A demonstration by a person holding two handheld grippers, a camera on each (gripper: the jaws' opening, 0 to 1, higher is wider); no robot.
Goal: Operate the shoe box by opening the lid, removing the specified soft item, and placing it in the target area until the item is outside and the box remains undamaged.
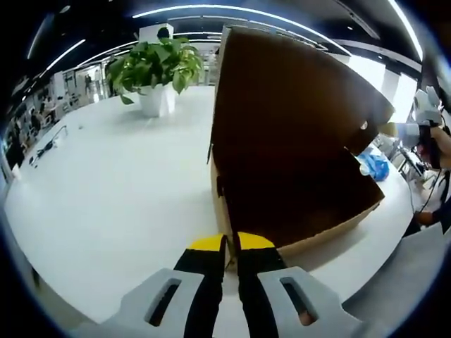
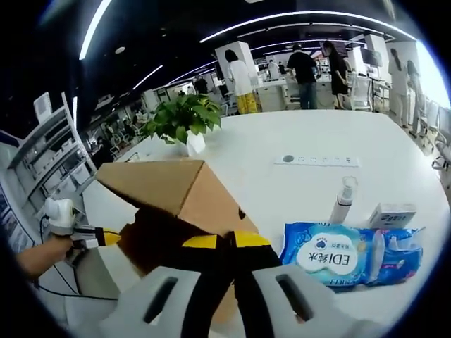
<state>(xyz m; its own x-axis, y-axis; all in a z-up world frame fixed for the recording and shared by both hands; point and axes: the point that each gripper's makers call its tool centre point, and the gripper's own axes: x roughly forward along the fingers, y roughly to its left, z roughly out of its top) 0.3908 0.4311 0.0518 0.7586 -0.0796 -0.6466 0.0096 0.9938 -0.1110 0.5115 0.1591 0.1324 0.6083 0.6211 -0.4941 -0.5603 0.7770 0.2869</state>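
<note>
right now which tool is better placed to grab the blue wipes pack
right: wipes pack lies just beside the right tool; the left tool sits at the shoe box edge

Bright, even light from long ceiling strips [image 2: 310, 15] leaves the white tabletop [image 1: 120, 183] glaring, nearly shadowless; the ceiling is dark. Fisheye bending curves the edges, far figures are soft, and the near tools blur slightly

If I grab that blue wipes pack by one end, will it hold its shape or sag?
The blue wipes pack will likely sag: its film wrapper looks wrinkled and soft. The glossy plastic could be slippery in a gripper. Lying flat on the white table, it should slide when pushed, not roll or tip.
</note>
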